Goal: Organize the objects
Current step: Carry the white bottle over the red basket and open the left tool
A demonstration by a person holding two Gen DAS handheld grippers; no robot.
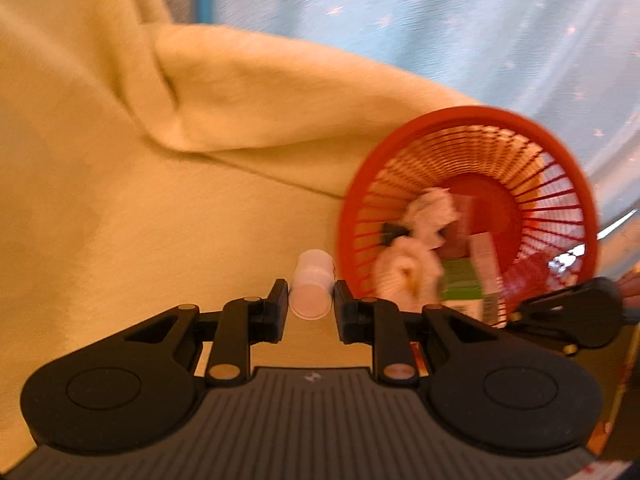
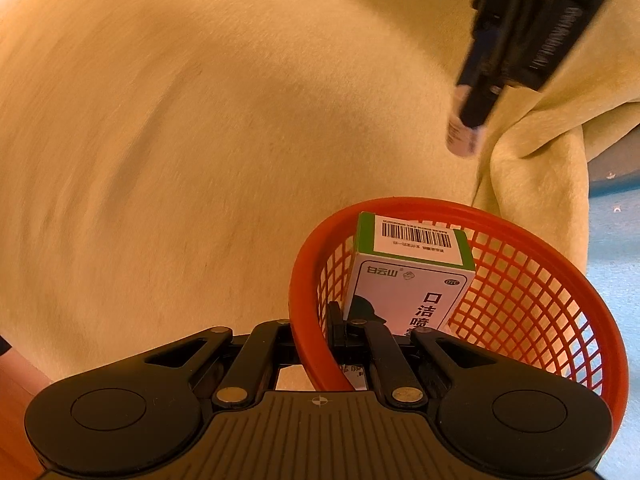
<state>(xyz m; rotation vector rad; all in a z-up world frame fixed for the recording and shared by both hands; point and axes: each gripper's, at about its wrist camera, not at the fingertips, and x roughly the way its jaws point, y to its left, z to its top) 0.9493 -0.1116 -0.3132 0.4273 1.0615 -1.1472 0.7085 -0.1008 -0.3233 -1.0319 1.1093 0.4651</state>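
Our left gripper [image 1: 311, 308] squeezes a small white bottle [image 1: 311, 286] between its jaws, just left of the red basket [image 1: 560, 152]. Our right gripper [image 2: 310, 344] pinches the basket's rim with its jaws nearly closed. We should hold the basket steady and let go of the bottle only once it is over the inside.

A home, likely a bedroom: a rumpled yellow blanket [image 1: 120, 208] lies over a blue star-patterned sheet [image 1: 460, 20], with wooden floor [image 2: 16, 408] beside.
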